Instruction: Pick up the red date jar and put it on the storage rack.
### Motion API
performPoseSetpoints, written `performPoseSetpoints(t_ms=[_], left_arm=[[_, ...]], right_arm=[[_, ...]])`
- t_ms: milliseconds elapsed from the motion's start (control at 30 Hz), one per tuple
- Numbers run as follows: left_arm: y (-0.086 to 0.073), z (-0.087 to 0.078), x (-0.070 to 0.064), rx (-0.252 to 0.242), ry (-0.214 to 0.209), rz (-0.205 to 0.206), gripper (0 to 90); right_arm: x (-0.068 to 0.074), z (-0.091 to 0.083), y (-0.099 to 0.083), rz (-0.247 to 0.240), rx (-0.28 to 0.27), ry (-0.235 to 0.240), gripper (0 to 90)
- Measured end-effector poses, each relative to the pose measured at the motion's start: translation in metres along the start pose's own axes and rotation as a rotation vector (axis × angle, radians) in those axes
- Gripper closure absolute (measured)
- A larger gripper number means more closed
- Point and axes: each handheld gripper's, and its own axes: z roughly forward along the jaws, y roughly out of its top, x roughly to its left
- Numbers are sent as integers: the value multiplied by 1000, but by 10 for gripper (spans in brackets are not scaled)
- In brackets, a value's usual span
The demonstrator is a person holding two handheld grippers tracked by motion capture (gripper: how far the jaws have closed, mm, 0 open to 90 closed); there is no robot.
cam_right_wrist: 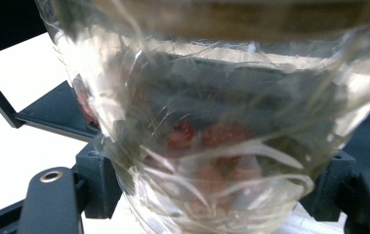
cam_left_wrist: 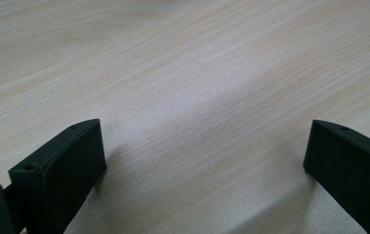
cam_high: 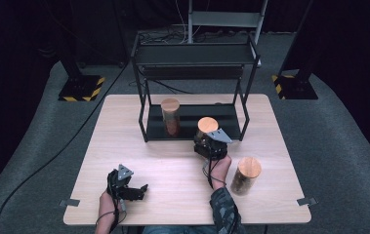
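Three clear glass jars with cork lids are in the high view. One jar [cam_high: 171, 117] stands on the lower board of a black shelf rack [cam_high: 192, 54]. My right gripper [cam_high: 208, 142] is shut on a second jar [cam_high: 207, 126] at the rack's front edge. In the right gripper view this jar [cam_right_wrist: 212, 122] holds reddish pieces and sits between the jaws of my right gripper [cam_right_wrist: 216, 180]. The third jar [cam_high: 246, 175] stands on the table to the right. My left gripper [cam_high: 138, 190] rests near the front left, open. In its own view the left gripper [cam_left_wrist: 204, 151] spans bare wood.
The light wooden table [cam_high: 173, 165] has grey carpet around it. The rack's black posts [cam_high: 143, 117] stand on the table's far half. Cables run across the floor at left, and metal stands with yellow-black feet [cam_high: 81, 88] flank the back.
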Motion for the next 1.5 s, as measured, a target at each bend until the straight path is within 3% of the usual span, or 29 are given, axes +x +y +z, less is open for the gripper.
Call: performPoseSetpoints(t_ms=[1500], left_arm=[[0, 0, 0, -3, -4, 4, 18]], right_arm=[[5, 14, 31, -48, -6, -18, 244]])
